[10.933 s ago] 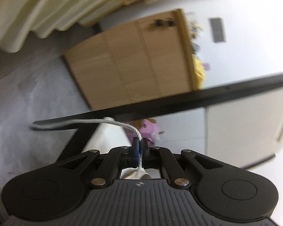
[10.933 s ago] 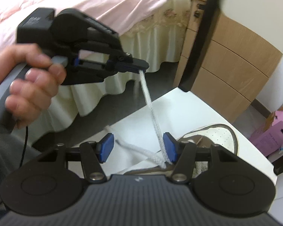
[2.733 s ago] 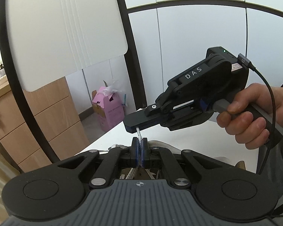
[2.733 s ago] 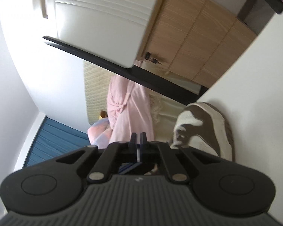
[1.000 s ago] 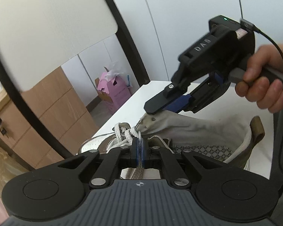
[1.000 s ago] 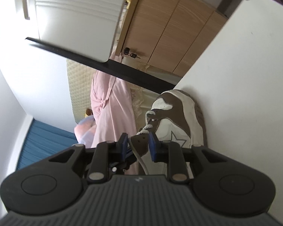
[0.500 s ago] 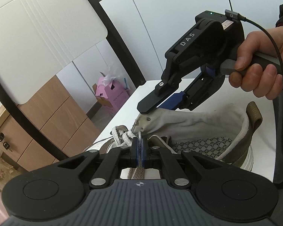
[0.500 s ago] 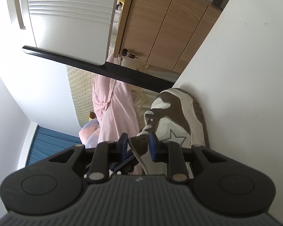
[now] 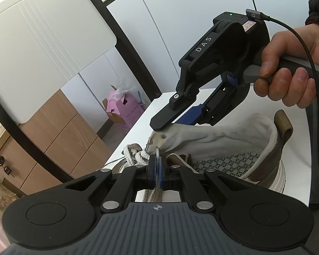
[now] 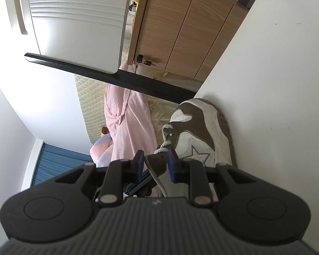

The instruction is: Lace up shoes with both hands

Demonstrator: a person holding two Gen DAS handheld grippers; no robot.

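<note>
While lower eyelets already crossed | left gripper (image 9: 157, 169) clamps lace (image 9: 138, 156) | right gripper (image 10: 155, 165) pinches shoe (image 10: 198, 133) flap | top eyelets, bow seemingly left

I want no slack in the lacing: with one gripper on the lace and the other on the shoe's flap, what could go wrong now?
1. The left gripper pinches the lace right at an eyelet; a hard pull may slip it from the pads.
2. The right gripper grips only the flap's tip; it could slip off.
3. The shoe sits near the table edge and may slide.
</note>
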